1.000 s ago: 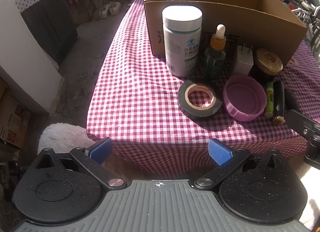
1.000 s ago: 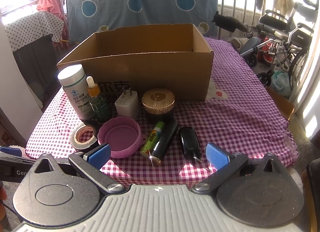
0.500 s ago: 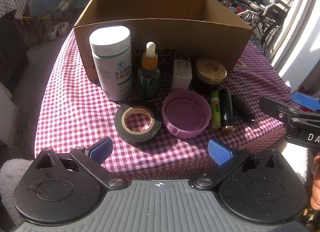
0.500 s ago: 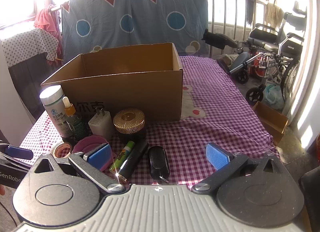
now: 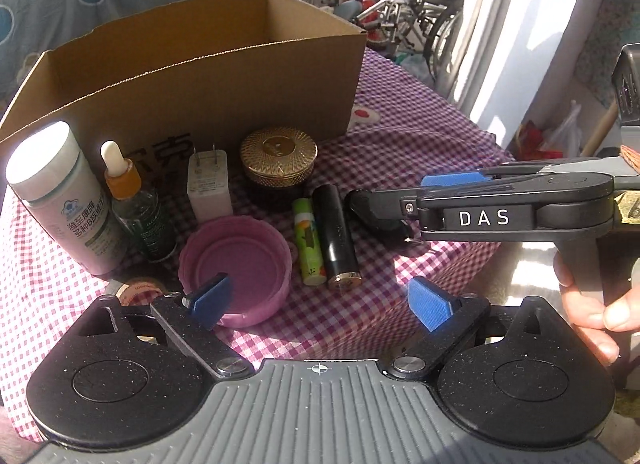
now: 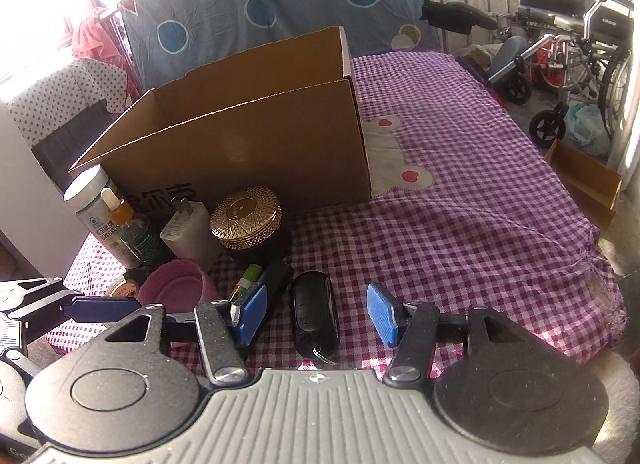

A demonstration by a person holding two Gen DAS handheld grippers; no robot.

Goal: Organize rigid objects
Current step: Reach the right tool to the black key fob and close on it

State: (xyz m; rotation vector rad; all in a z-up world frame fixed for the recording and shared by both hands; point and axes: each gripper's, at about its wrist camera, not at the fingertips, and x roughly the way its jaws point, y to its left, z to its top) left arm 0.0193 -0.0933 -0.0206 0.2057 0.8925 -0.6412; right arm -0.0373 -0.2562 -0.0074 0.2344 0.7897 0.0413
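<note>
Black key fob [image 6: 315,314] is seen lying on the checked counter [image 6: 460,224] between the closing, untouching pads of the right hand-held gripper [image 6: 318,314]; left hand-held gripper [image 5: 320,300] is held apart, just narrowed, over the pink lid [image 5: 236,264].

One cardboard box [image 5: 208,76] stands beyond the fingers. In front of it there are two bottles: one white bottle [image 5: 60,200] and one dropper bottle [image 5: 136,208], both far to the left of the fingers in the right wrist view. There is one white plug adapter [image 5: 208,184], one gold-lidded jar [image 5: 278,162] and one pink lid [image 5: 236,264]. Two slim tubes lie side by side, one green [image 5: 308,244] and one black [image 5: 336,240]. One black key fob [image 6: 314,312] lies between the right fingers. One tape roll [image 5: 140,290] peeks out left of the left fingers.
</note>
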